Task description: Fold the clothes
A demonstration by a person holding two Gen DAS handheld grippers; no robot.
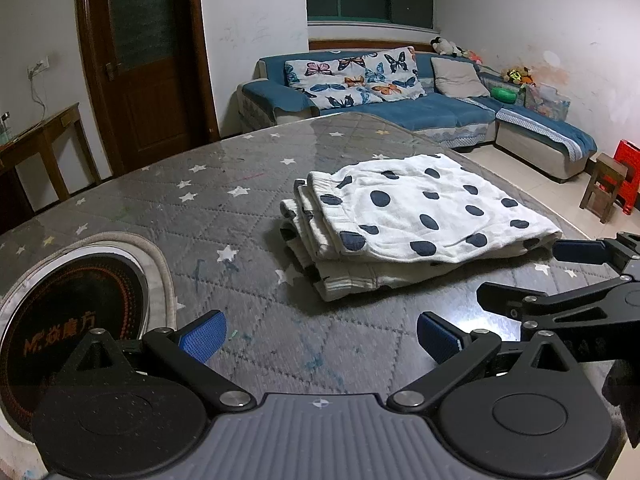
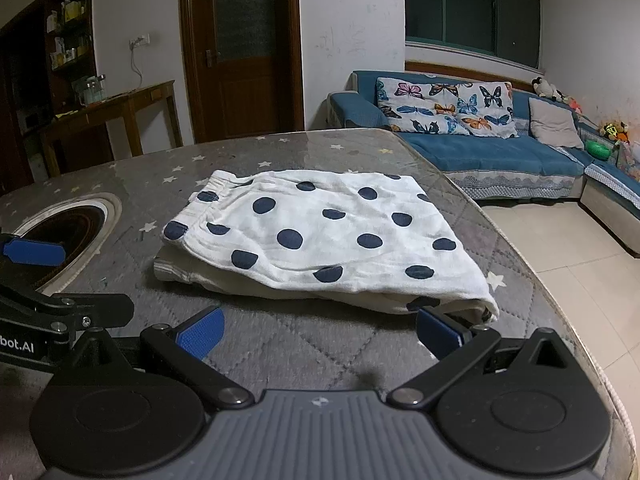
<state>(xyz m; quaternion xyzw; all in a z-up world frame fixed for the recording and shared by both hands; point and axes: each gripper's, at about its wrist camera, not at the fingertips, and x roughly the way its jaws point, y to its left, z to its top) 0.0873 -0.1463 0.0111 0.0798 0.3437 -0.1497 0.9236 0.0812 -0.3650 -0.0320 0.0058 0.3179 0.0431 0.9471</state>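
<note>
I count one folded garment (image 2: 316, 240), white with dark blue dots, lying in several layers on the grey star-patterned table (image 2: 280, 344). A paler striped layer sits beneath the dotted one; I cannot tell whether it is a second piece. I have two grippers. My left gripper (image 1: 322, 338) hangs over bare table short of the garment, jaws wide apart and holding nothing. My right gripper (image 2: 320, 334) sits at the garment's near edge, jaws also spread; its right pad is just beside the folded corner, but I cannot tell if it touches. One round inset cooktop (image 1: 72, 316) lies in the table to the left. Past the table stand one blue corner sofa (image 2: 500, 152), two butterfly cushions (image 1: 352, 78), one wooden door (image 1: 140, 60), a side table (image 2: 120, 116), and a red stool (image 1: 626, 172).
</note>
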